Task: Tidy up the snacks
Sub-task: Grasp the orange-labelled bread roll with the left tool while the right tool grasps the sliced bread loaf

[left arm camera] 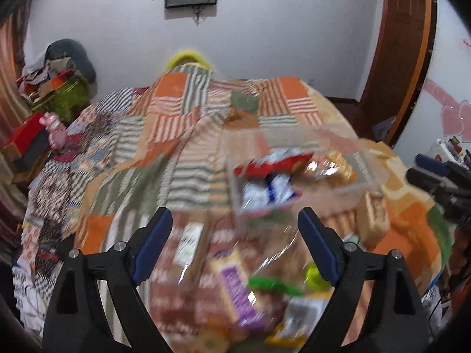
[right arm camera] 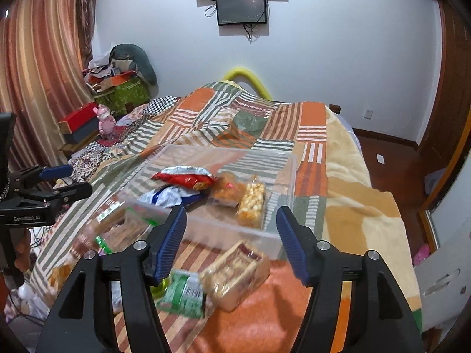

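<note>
A clear plastic box [right arm camera: 223, 226] sits on the patchwork bedspread [right arm camera: 312, 173]. It holds a red packet [right arm camera: 188, 178], a blue-and-white packet [right arm camera: 167, 195], an orange snack [right arm camera: 228, 189] and a bag of yellow puffs [right arm camera: 250, 203]. My right gripper [right arm camera: 231, 211] is open just before the box's near wall, gripping nothing. Below it lie a brown cake pack [right arm camera: 235, 273] and a green packet [right arm camera: 184, 291]. The left wrist view is blurred. There my left gripper [left arm camera: 235, 211] is open above a heap of wrapped snacks [left arm camera: 229, 279], pads clear of them, with the box [left arm camera: 235, 194] beyond.
The bed's right edge drops to a wooden floor [right arm camera: 391, 158]. Boxes and a pink toy [right arm camera: 104, 122] crowd the left side by the curtain [right arm camera: 38, 73]. A yellow headboard [right arm camera: 247, 78] stands against the far wall. My left gripper [right arm camera: 70, 181] shows at the left edge of the right wrist view.
</note>
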Demonstrator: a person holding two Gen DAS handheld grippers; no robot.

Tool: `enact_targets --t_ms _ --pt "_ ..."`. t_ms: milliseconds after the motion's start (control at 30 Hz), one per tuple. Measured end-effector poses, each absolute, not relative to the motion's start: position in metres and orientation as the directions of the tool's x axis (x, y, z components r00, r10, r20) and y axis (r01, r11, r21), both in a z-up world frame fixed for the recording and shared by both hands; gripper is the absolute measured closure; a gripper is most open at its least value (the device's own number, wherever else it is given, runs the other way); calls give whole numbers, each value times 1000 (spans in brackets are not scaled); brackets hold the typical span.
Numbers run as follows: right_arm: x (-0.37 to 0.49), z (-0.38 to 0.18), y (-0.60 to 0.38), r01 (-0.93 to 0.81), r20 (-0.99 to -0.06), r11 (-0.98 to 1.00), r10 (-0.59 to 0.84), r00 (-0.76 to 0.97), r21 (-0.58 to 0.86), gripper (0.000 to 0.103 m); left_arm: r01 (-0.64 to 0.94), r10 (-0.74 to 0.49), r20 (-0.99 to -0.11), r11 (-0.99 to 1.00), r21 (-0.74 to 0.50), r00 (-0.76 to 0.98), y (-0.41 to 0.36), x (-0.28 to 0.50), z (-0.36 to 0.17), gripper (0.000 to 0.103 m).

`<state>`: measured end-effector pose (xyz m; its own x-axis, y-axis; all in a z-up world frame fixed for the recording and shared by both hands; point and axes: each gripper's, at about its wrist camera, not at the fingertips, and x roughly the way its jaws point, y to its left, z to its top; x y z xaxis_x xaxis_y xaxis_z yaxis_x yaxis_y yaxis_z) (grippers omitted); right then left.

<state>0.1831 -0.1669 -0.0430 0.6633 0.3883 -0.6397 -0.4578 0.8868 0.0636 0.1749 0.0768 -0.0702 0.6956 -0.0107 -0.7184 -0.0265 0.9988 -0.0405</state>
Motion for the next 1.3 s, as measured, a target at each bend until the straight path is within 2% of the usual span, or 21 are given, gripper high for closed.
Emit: enact_targets --t_ms 433,567,800,867,900,1067,1133,1300 --pt "158 -71 -174 -429 -690 901 350 633 63 39 -175 12 -821 979 -107 570 130 102 -144 14" --pt "156 -84 -177 -421 -718 905 330 613 56 39 -173 -8 -841 978 -120 541 132 86 -163 14" --pt "157 -100 -181 -403 -747 912 321 582 77 39 -111 -6 -854 991 -74 520 116 76 -183 14" --pt "158 -102 -179 -403 -751 911 322 576 82 39 -105 5 -859 993 -57 511 113 78 -190 19" --pt "158 -103 -178 -404 -752 911 323 575 83 38 -105 7 -863 993 -53 506 112 79 -193 27" --pt "164 -105 -171 -399 -749 913 323 579 85 29 -132 36 -863 991 -35 504 118 87 -201 48" --pt "170 -107 -167 -396 -754 914 323 572 90 28 -141 48 -859 990 -28 510 123 88 -201 63" --pt "182 -117 -158 -386 -774 918 311 552 94 28 -149 51 -851 988 -32 523 130 92 -198 67"
